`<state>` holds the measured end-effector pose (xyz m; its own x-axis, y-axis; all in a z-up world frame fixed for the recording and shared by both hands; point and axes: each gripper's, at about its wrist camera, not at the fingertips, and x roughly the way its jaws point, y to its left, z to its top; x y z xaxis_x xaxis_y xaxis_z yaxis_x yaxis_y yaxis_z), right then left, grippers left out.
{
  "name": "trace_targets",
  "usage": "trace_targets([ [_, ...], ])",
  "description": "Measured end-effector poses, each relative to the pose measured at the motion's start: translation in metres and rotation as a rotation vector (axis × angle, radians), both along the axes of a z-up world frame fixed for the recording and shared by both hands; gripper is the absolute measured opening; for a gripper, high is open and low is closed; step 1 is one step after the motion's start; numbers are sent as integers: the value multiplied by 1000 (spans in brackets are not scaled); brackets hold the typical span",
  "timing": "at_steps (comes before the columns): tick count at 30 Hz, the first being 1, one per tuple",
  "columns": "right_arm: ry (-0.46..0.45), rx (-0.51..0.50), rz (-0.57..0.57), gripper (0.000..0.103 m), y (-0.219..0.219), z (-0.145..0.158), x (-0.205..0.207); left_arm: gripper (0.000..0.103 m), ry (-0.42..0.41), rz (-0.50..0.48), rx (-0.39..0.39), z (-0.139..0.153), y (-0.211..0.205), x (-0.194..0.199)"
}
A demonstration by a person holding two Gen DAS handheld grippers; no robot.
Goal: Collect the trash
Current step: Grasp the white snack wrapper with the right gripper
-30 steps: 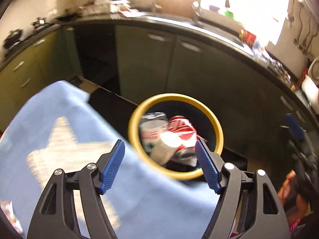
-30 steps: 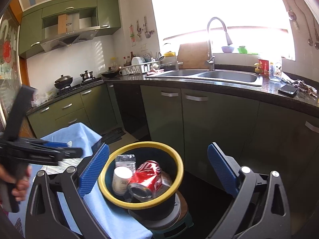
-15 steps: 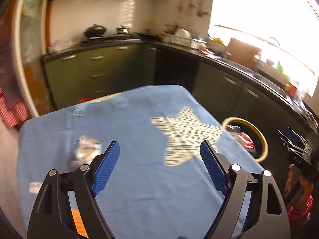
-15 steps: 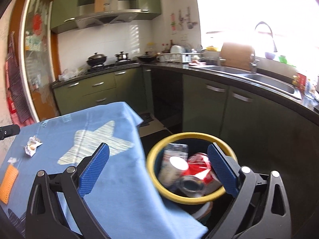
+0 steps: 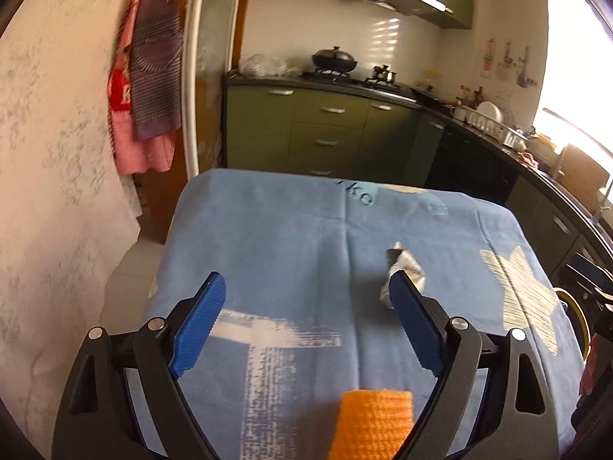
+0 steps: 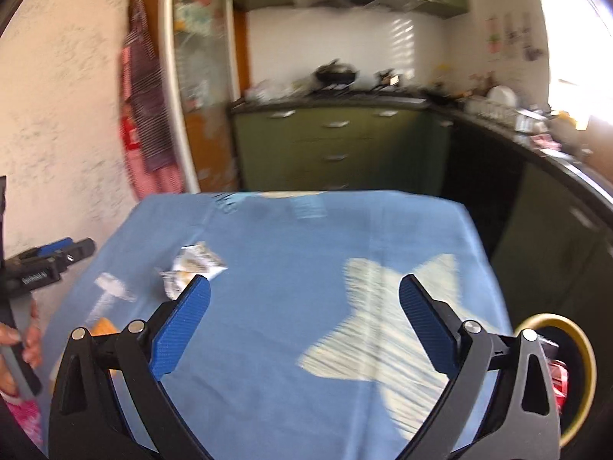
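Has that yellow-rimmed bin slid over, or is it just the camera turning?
Cannot tell. The yellow-rimmed bin sits beside the blue-clothed table, by its star-patterned corner, as before; only the view has swung.

The right gripper [image 6: 304, 295], jaws wide apart and empty, hangs over a table [image 6: 291, 237] draped in blue cloth. A crumpled wrapper [image 6: 191, 266] lies at left; a yellow-rimmed bin [image 6: 586, 368] stands at right.

wrapper [image 5: 406, 268] on tablecloth [image 5: 291, 237], bin [image 6: 574, 368] right
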<state>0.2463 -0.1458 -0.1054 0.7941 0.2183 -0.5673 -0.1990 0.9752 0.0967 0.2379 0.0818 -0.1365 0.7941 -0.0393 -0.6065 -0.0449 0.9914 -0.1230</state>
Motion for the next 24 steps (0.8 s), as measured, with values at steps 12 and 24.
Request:
trace_targets([
  [12, 402, 136, 169, 76, 99, -44, 105, 86, -27, 33, 34, 6, -1, -12],
  [24, 505, 105, 151, 67, 129, -77, 122, 86, -36, 1, -18, 9, -2, -16],
])
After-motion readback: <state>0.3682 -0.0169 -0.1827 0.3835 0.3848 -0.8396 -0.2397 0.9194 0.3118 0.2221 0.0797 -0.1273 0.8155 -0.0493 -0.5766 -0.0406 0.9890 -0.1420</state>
